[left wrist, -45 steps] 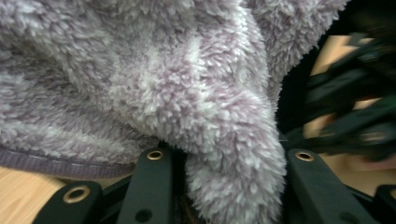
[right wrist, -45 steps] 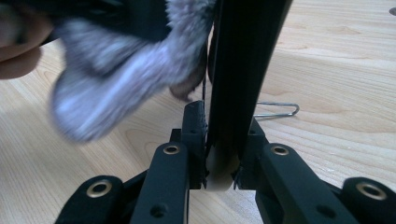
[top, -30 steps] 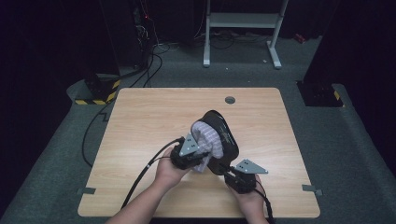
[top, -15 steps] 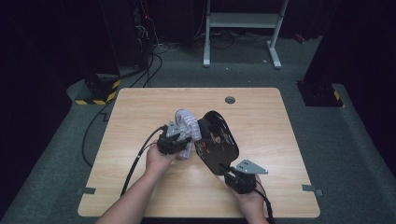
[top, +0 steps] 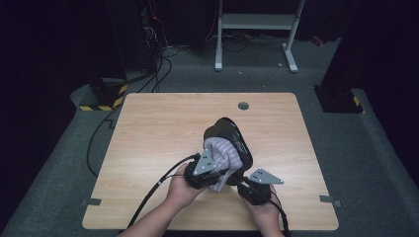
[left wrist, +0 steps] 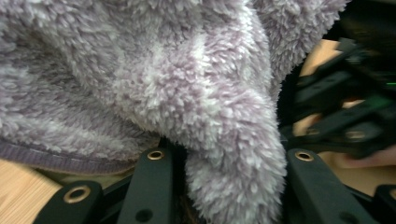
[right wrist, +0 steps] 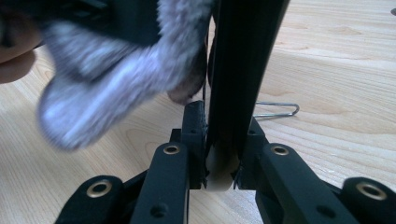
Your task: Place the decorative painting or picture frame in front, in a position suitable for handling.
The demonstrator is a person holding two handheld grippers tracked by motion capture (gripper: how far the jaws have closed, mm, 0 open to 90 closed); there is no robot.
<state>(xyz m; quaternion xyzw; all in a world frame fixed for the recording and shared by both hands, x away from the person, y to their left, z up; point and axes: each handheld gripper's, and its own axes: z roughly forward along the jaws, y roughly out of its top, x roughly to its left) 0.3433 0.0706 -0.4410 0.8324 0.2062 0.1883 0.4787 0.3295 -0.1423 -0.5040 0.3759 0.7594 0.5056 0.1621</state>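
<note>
A fuzzy lilac sock (top: pixel 221 150) sits partly stuffed in a black case (top: pixel 232 140) held up over the near middle of the bench (top: pixel 148 128). The left claw (top: pixel 213 174) pinches the sock; the right claw (top: pixel 245 183) clamps the case's edge. A grommet (top: pixel 243 105) lies well beyond.

Table (top: pixel 148 148) evenly lit from overhead; surroundings fall into near darkness. Shadows beneath the hands soft, no glare. High view slightly soft throughout. Left gripper view: fleece (left wrist: pixel 187 93) sharp, right-hand background motion-blurred. Right gripper view: fleece smeared by blur, tabletop grain clear.
</note>
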